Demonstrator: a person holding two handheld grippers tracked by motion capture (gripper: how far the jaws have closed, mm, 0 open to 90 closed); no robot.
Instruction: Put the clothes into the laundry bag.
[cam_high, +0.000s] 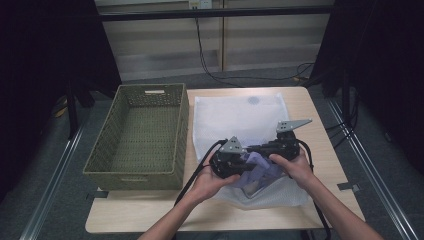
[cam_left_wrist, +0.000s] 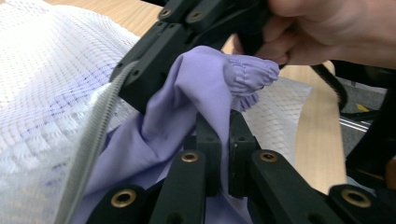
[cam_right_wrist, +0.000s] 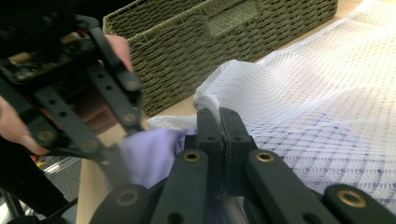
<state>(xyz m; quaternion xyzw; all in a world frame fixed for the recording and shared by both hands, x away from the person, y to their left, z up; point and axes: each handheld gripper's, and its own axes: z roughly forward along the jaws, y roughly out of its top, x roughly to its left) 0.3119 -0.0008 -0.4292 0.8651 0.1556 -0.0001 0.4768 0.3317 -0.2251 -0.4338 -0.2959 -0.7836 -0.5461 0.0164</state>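
Underneath: light wooden table (cam_high: 320, 150) | grey floor (cam_high: 60, 165) (dark curtains (cam_high: 45, 45) around)

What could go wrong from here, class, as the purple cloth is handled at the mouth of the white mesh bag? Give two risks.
1. The left gripper is shut on a small fold of the purple cloth; a hard pull might slip it free.
2. The right gripper pinches the mesh bag edge; the cloth could snag on the zip or drag the bag towards the wicker basket.
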